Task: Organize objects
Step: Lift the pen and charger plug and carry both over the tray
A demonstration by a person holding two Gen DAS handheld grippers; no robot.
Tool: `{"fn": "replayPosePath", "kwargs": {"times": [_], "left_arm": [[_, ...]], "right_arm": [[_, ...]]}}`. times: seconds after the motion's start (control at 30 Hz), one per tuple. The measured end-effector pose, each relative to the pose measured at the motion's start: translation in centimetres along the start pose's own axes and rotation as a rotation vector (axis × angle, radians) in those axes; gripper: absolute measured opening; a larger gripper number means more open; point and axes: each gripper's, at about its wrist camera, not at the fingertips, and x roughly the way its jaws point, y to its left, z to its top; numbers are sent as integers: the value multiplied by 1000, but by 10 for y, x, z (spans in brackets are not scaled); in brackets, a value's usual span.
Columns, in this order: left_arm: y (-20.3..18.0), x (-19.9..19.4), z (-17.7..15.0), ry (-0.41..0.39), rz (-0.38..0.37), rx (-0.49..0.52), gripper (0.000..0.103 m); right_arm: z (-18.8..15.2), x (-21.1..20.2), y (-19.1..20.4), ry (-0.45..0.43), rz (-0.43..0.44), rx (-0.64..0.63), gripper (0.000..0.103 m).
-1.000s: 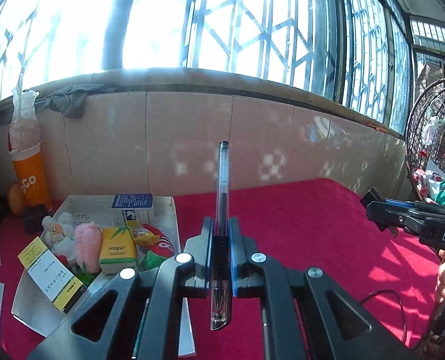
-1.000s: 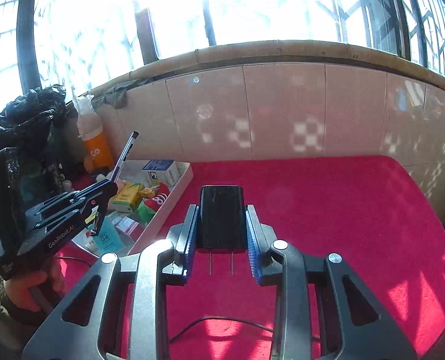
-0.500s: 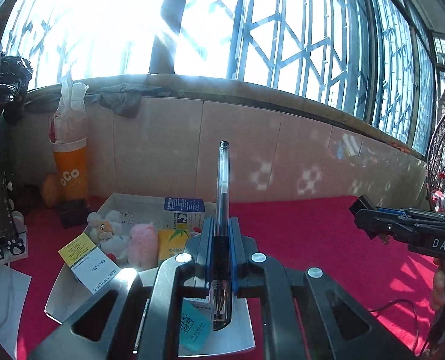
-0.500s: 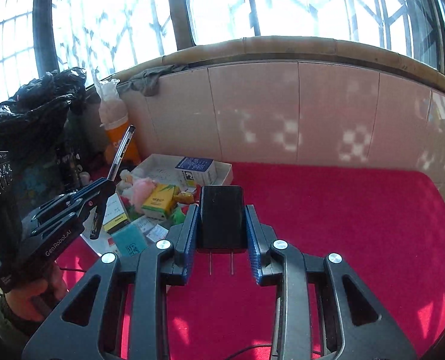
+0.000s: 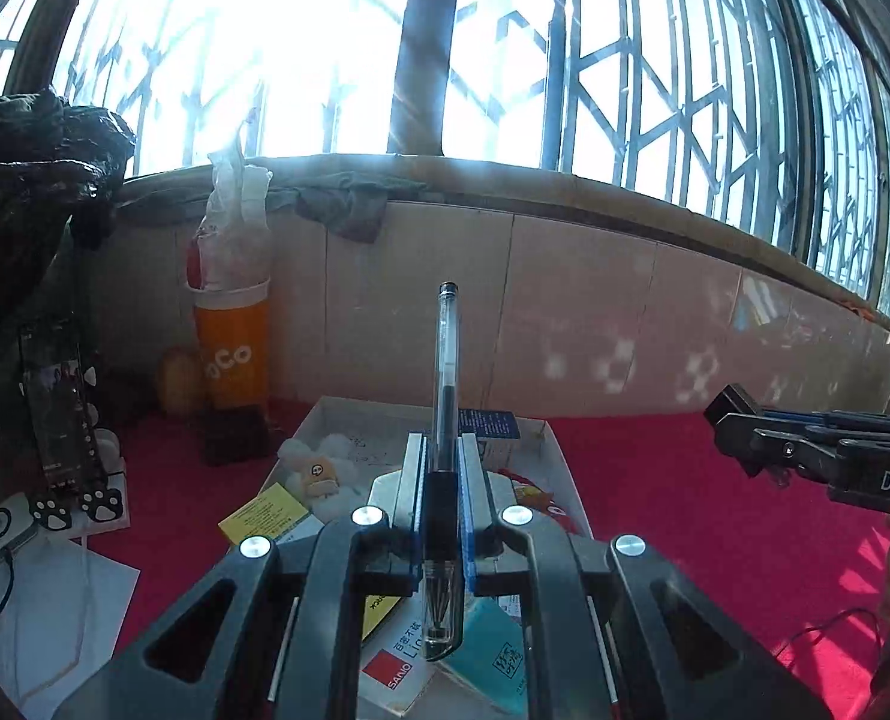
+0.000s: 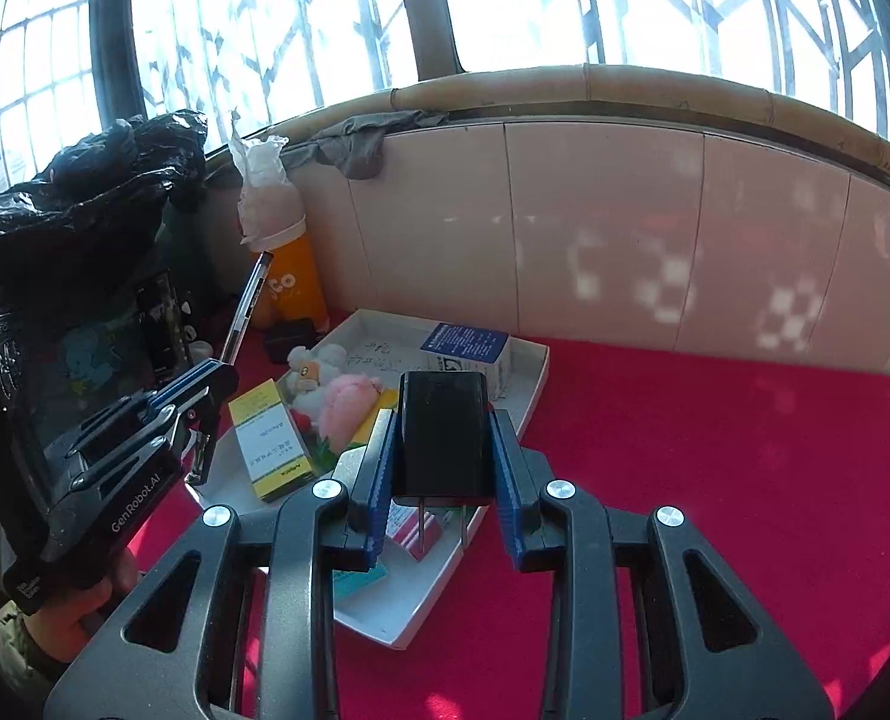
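Two claws are showing, the left claw [image 5: 442, 516] gripping one pen [image 5: 445, 396] and the right claw [image 6: 443, 468] gripping one black plug [image 6: 442, 432]. One white tray [image 6: 538, 384] is lying on the red worktop [image 6: 715, 480], carrying one blue box [image 6: 466, 348], one yellow-and-white box [image 6: 268, 444] and one pink plush toy [image 6: 346, 402]. One orange cup [image 5: 232, 354] is standing by the wall.

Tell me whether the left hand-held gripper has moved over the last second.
Yes. The left hand-held gripper, shut on the pen, has swung left: the white tray, once left of it, now lies straight ahead beneath its fingers.
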Motion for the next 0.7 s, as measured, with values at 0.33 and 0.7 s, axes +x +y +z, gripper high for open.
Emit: {"fn": "replayPosePath", "kwargs": {"times": [0.33, 0.7], "left_arm": [[19, 25, 0, 48, 51, 18, 8], [40, 99, 2, 235, 24, -8, 8]], "right_arm": [[10, 35, 22, 43, 28, 11, 29], [9, 92, 31, 132, 21, 73, 29]]}}
